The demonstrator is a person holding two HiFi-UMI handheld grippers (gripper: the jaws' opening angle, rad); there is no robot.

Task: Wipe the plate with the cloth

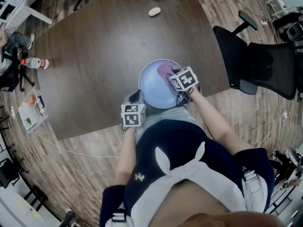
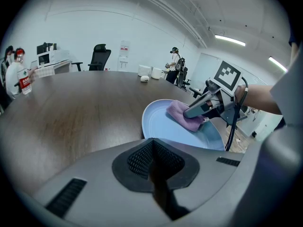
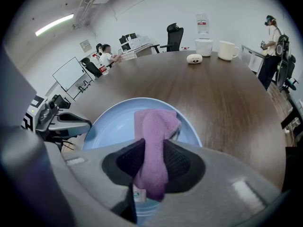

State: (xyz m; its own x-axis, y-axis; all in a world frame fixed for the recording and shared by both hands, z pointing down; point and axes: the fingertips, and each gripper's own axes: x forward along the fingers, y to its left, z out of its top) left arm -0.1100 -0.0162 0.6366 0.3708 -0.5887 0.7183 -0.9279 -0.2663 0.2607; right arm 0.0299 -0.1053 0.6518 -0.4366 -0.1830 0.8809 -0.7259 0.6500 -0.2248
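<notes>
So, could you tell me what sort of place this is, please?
Probably an office meeting area: a large dark wooden table, black office chairs, and a water dispenser by the far wall.

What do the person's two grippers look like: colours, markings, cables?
Both are grey moulded bodies with black mesh-faced fingers. The left gripper and right gripper each carry a white cube with black square markers. A black cable loops from the right one. No sleeves cover the forearms.
</notes>
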